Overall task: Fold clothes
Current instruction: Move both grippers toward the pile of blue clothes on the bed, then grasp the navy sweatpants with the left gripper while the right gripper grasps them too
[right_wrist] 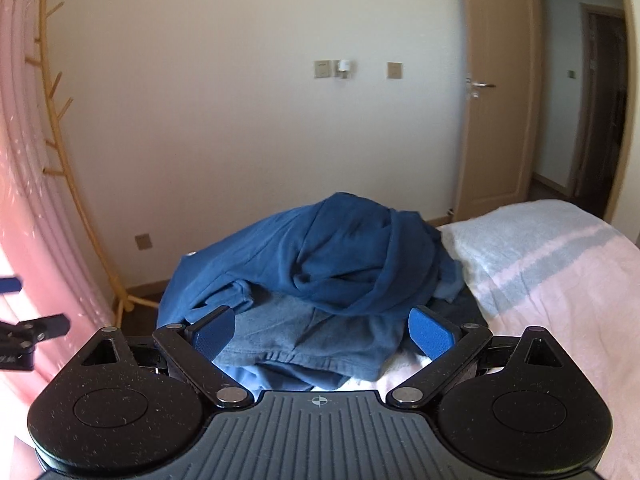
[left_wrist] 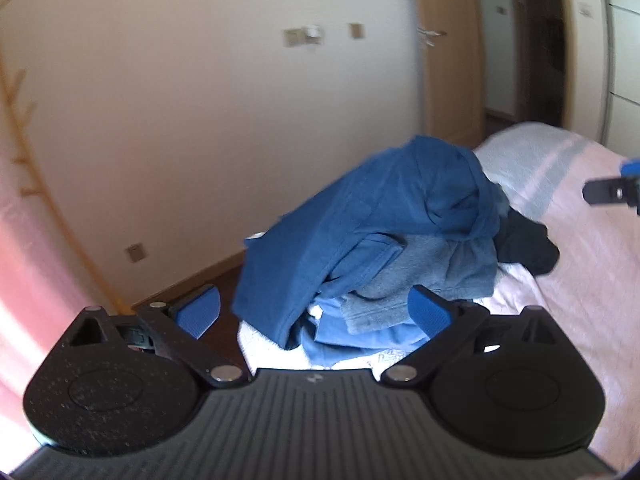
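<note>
A heap of clothes lies on the near corner of the bed (left_wrist: 580,264). A dark blue garment (left_wrist: 384,208) is on top, with a grey-blue one (left_wrist: 432,264), a light blue one (left_wrist: 360,336) and a black one (left_wrist: 524,244) under and beside it. My left gripper (left_wrist: 314,312) is open and empty just in front of the heap. My right gripper (right_wrist: 324,332) is open and empty, close to the heap's grey-blue garment (right_wrist: 304,332) below the dark blue one (right_wrist: 332,248). Each gripper shows at the edge of the other's view (left_wrist: 612,190) (right_wrist: 24,332).
The bed has a pink cover (right_wrist: 568,312) with a pale blue band (right_wrist: 520,240). A wooden coat stand (right_wrist: 68,168) and pink curtain (right_wrist: 24,184) stand at the left. A white wall is behind, and an open door (right_wrist: 496,100) is at the right.
</note>
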The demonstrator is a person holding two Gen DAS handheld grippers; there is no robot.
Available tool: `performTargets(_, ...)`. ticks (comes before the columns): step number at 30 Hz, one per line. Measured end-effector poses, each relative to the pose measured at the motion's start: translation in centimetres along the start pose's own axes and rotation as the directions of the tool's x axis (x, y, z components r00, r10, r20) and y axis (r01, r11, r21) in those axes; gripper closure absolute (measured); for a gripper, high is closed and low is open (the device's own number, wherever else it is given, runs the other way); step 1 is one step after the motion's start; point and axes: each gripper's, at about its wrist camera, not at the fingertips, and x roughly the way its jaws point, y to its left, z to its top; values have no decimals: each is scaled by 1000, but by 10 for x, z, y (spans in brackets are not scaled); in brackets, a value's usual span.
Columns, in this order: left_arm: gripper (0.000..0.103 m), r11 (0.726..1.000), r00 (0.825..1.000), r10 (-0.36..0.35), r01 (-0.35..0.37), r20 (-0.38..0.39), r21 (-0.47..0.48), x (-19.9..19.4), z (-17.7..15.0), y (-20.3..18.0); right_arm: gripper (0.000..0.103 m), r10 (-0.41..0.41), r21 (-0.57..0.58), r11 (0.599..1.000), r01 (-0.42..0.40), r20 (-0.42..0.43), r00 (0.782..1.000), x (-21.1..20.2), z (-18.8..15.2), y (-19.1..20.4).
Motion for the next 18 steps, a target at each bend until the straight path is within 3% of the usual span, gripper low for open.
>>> performTargets(6, 4, 982, 995, -79, 89, -63, 170, 113, 24, 11, 7, 4, -44, 999, -6, -41, 999, 71, 17, -10)
performTargets(11, 5, 946, 982, -170, 187, -87, 264, 215, 59, 15, 7, 11, -44, 999, -18, -144, 989, 169, 44, -13)
performTargets(14, 7, 914, 964, -239, 263, -114, 309, 275, 77, 15, 7, 3, -36, 999, -10, -180, 984, 230, 59, -8)
performTargets(18, 10, 860, 929, -332, 370, -167, 350, 336, 88, 12, 7, -3, -3, 1000, 2, -221, 975, 298, 66, -6)
